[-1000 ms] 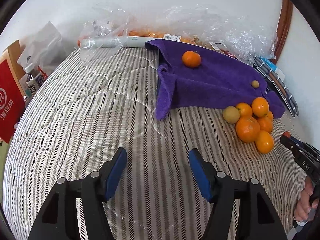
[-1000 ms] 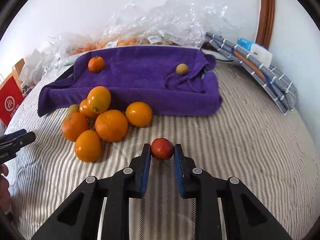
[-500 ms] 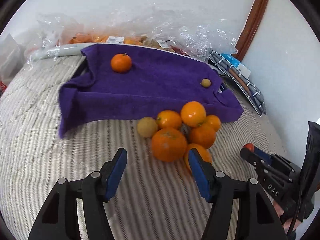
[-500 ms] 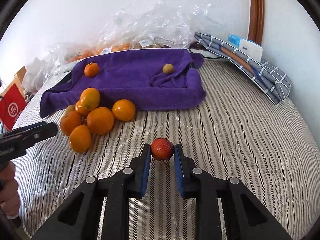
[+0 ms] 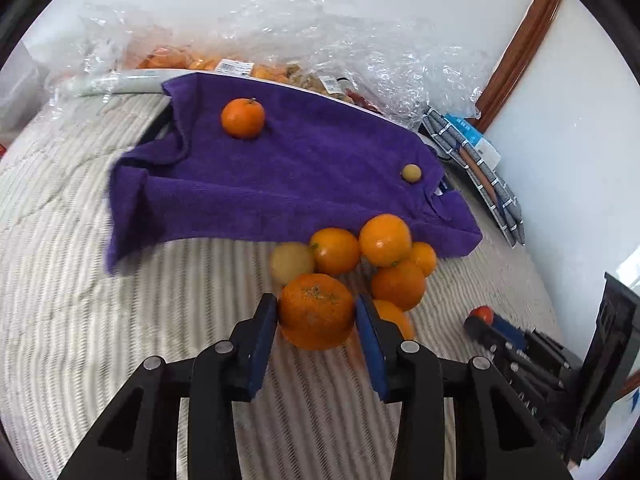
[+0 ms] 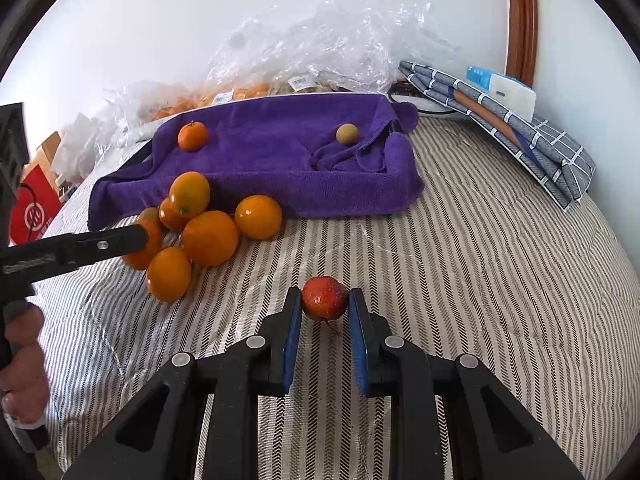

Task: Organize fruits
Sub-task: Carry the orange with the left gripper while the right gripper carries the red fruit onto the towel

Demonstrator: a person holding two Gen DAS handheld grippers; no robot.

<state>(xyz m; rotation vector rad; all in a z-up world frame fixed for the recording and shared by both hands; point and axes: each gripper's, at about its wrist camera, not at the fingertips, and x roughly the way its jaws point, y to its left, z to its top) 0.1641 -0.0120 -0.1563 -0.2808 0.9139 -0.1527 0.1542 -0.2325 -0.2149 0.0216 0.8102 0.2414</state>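
We are working over a bed with a grey-and-white striped cover (image 6: 460,248), set against a white wall. Our left gripper (image 5: 316,318) is closing its blue pads on a large rough-skinned orange (image 5: 316,310) at the near edge of the fruit pile (image 5: 376,256); its jaws have just been closing, and both pads are now touching the fruit's sides. Our right gripper (image 6: 324,304) is pinching a small red fruit (image 6: 324,297) at its tightest, just above the striped cover and well apart from the pile. Behind the pile, a purple towel (image 5: 304,176) is lying draped over what seems to be a tray, its shape hidden. On the towel, one small orange (image 5: 243,117) is sitting toward the far left, and a small yellowish-brown fruit (image 5: 411,172) is sitting toward the right, the two well apart. A pale yellow fruit (image 5: 290,262) is resting at the left of the pile. Along the wall, clear plastic bags (image 6: 320,52) are holding more orange fruit, and a folded blue checked cloth (image 6: 516,132) is lying at the right. Compared with a second ago, our left gripper is now at the pile instead of over bare cover, and its jaws are far narrower; the right grip on the red fruit is staying unchanged
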